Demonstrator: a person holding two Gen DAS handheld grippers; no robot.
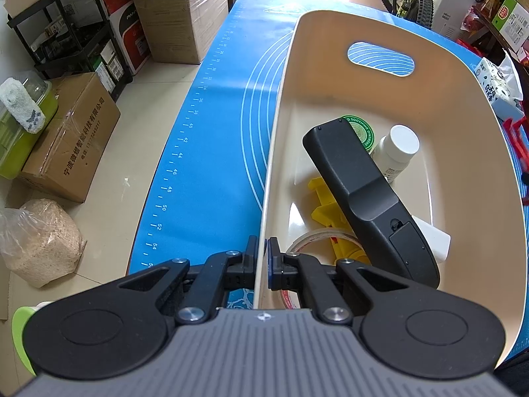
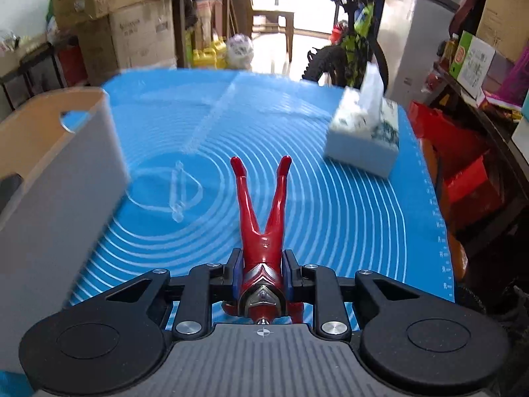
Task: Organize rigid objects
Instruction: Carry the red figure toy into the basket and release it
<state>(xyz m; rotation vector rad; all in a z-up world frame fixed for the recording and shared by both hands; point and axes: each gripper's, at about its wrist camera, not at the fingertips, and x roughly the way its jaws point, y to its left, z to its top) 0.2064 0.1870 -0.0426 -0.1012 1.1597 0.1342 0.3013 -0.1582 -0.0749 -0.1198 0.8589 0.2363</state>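
Bin [image 1: 390, 99], cream plastic with a cut-out handle, stands on a blue mat [image 1: 211, 106] covering the table. Left gripper [image 1: 263, 251] has its jaws closed on the bin's near rim, one finger inside, one outside. Inside the bin lie a black remote [image 1: 367, 198], a white bottle [image 1: 398, 147], a green-lidded tin [image 1: 362, 129], yellow plastic pieces [image 1: 325, 205] and a tape roll [image 1: 314, 241]. Right of the bin, right gripper [image 2: 262, 266] holds a red figure [image 2: 263, 218] by its torso, jaws closed on it, legs pointing away; whether it clears the mat is hard to judge. Beyond it, farther from the bin, sits a tissue pack [image 2: 362, 135].
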